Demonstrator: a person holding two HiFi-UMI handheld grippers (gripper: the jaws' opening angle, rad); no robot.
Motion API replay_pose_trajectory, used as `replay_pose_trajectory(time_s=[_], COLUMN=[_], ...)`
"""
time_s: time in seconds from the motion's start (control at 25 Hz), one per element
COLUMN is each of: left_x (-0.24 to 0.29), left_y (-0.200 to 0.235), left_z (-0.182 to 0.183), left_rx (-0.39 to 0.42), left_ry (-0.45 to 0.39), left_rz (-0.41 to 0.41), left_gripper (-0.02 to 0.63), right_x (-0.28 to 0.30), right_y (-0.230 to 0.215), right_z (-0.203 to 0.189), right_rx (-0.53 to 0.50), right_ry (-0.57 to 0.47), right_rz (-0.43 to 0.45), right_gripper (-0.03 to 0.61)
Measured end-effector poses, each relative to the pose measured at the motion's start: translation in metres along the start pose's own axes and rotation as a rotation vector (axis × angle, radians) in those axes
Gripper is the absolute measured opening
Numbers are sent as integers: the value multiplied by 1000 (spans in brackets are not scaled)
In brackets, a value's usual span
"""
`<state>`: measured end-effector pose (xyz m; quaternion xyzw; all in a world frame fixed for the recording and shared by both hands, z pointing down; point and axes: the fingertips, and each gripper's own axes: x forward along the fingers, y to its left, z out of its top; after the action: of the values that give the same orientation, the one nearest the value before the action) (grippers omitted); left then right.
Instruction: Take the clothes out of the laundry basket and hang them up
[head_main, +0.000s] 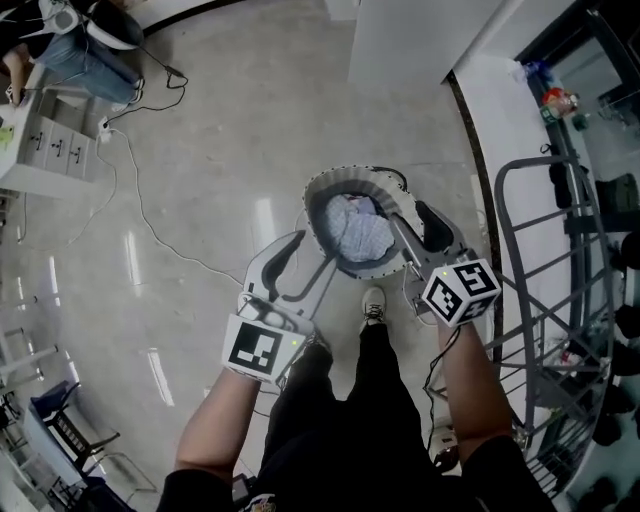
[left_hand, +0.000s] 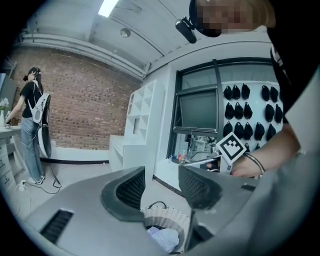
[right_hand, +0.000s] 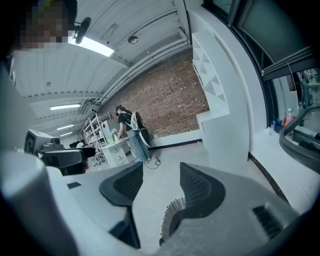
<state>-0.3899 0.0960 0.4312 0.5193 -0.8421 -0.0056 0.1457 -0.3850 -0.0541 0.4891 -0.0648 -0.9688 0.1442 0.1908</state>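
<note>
Clothes (head_main: 362, 236) are seen bunched in basket (head_main: 335, 190), set on floor (head_main: 220, 150) just ahead of shoe (head_main: 373, 305). L gripper (head_main: 305, 262) is held by basket's left rim, R gripper (head_main: 412, 222) by right rim. Both jaws are parted w/ nothing gripped.

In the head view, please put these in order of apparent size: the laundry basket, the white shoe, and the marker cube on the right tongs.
Largest to smallest:
1. laundry basket
2. right marker cube, though its nearness to the camera enlarges it
3. white shoe
</note>
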Motion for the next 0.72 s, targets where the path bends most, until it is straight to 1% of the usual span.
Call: replay_pose_trajectory(time_s=[0.12, 0.24, 0.36, 0.52, 0.72], left_x=[21, 37, 52, 73, 103], left_y=[7, 11, 19, 26, 32], left_z=[-19, -44, -70, -110, -159], left_rx=[-10, -37, -52, -46, -30], left_ry=[20, 46, 68, 106, 138], left_rz=[37, 82, 108, 123, 109], left_gripper=[199, 199, 199, 199, 199], right_x=[24, 43, 61, 82, 110], right_y=[-25, -47, -65, -88, -119], right_z=[-18, -44, -68, -107, -165], right_rx=[-3, -9, -12, -18, -15], right_ry=[27, 67, 95, 135, 200], right_rz=[25, 54, 72, 87, 88], right_gripper=[238, 238, 238, 239, 249])
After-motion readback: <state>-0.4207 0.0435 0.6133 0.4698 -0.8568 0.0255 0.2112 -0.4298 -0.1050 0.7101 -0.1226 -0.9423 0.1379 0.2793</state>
